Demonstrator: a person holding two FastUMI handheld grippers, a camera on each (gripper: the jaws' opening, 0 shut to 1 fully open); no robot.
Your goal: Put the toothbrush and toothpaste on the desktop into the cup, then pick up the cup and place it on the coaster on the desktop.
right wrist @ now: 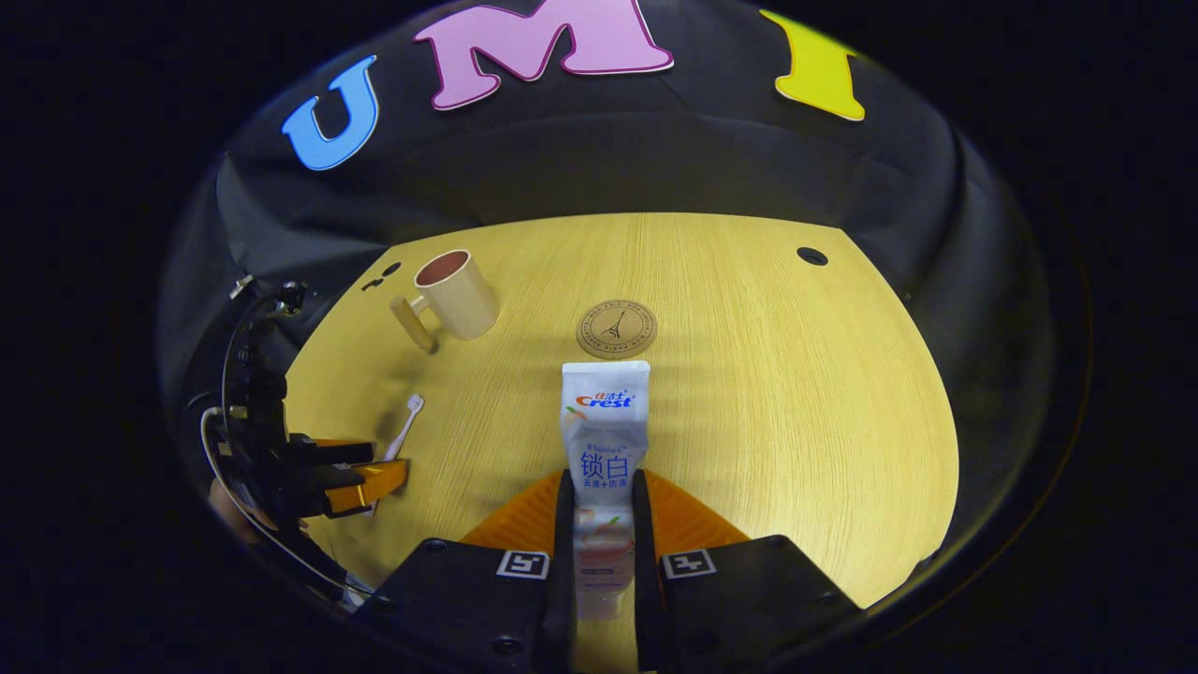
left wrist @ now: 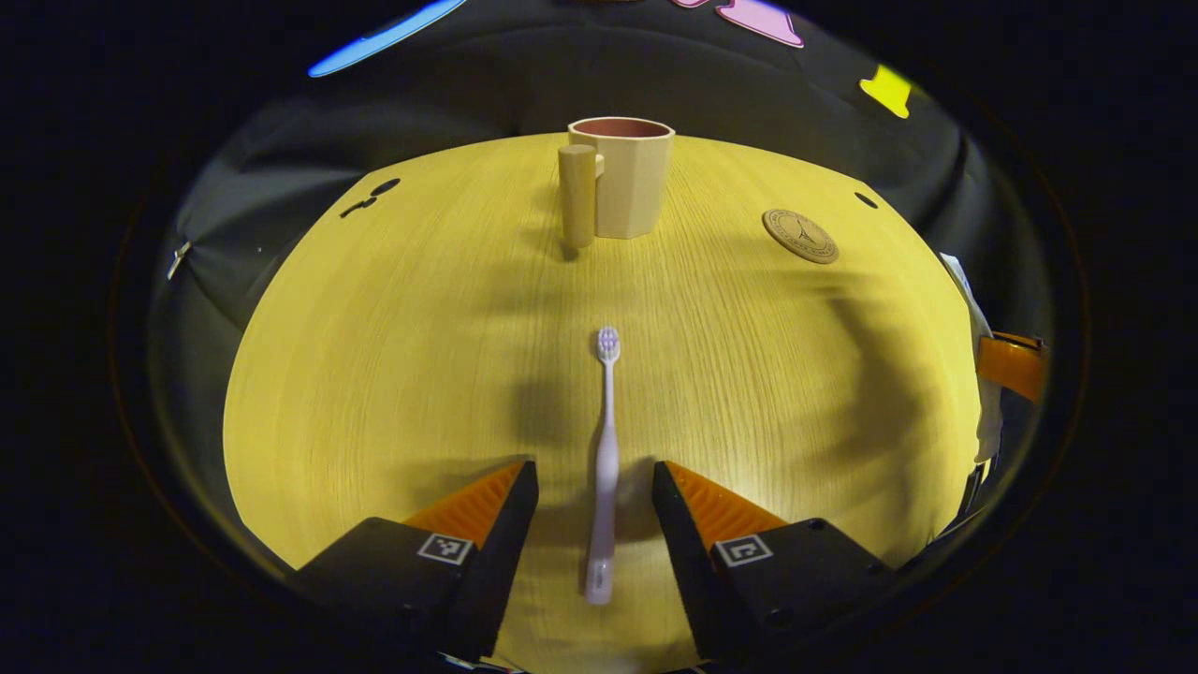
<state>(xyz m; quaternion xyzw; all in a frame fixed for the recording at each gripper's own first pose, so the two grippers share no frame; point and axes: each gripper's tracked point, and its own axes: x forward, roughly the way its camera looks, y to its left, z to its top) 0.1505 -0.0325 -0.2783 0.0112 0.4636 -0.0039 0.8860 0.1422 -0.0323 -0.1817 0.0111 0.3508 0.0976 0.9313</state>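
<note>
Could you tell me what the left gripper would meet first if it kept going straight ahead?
The toothbrush, lying between the open left gripper's fingers; beyond it, probably the cup.

Pale wood desktop (right wrist: 796, 393), black cloth wall (right wrist: 655, 159).

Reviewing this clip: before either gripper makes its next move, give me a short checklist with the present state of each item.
1. Right gripper closed on the white toothpaste tube: ok, both fingers press its sides.
2. Left gripper straddling the pale lilac toothbrush: ok, handle lies between the open fingers, not yet gripped.
3. Beige cup with a side handle upright, mouth open: ok.
4. Cup empty: cannot tell, its bottom is hidden from both views.
5. Round brown coaster free of things: ok, nothing sits on it.
6. Toothpaste lifted off the yellow wooden desktop: cannot tell from this angle.
</note>
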